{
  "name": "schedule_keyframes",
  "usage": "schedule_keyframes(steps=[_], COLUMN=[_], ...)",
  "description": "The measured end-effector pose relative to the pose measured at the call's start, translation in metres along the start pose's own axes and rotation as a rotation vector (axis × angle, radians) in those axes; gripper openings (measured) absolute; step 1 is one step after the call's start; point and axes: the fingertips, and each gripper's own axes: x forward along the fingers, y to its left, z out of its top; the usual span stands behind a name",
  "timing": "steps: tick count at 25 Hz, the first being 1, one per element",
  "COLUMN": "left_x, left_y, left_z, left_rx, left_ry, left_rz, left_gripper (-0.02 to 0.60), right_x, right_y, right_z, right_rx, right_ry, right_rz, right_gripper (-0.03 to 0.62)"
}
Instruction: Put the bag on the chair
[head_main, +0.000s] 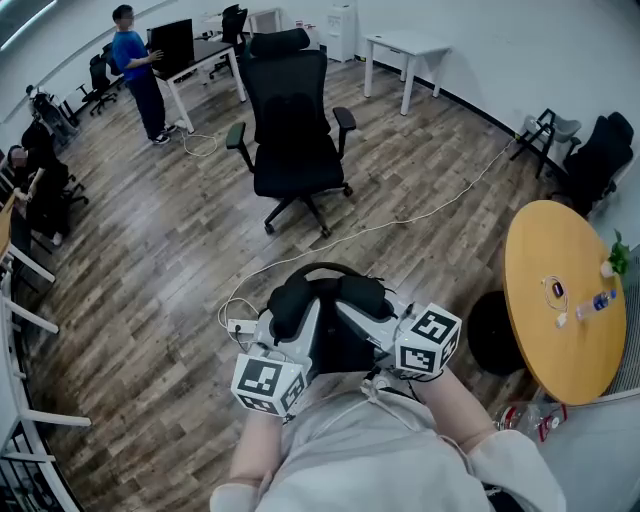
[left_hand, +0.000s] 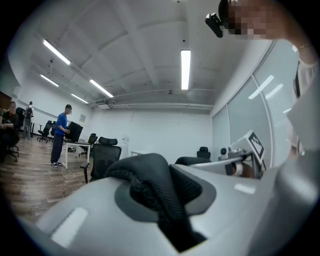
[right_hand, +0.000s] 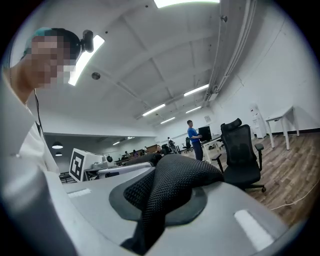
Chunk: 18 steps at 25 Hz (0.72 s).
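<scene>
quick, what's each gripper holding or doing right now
left gripper: closed on one black mesh strap of the black bag
right gripper: closed on the bag's other black mesh strap

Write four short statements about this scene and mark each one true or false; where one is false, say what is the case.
1. The left gripper and the right gripper are each shut on a mesh strap of the black bag. True.
2. The black bag already lies on the seat of the office chair. False: the seat is bare, and the bag hangs in the grippers, apart from the chair.
3. A person in a blue shirt stands at a desk. True.
4. The round table is at the left of the head view. False: it is at the right.
</scene>
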Motion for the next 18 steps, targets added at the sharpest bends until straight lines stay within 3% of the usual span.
schedule_keyframes(steps=[11,18], left_x=[0.009,0.045], left_y=[0.022,0.044], left_z=[-0.015,-0.023], left_rx=[-0.013,-0.019], left_ry=[0.049,0.074], left_rz=[0.010,0.046], left_gripper=[0.072,0.072], right_x=[0.020,0.039], right_y=[-0.013,-0.056], right_z=[-0.011,-0.009], right_rx=[0.081,0.113], right_ry=[0.013,0.011], right_rz=[0.021,0.070], right_gripper=[0.046,0.046])
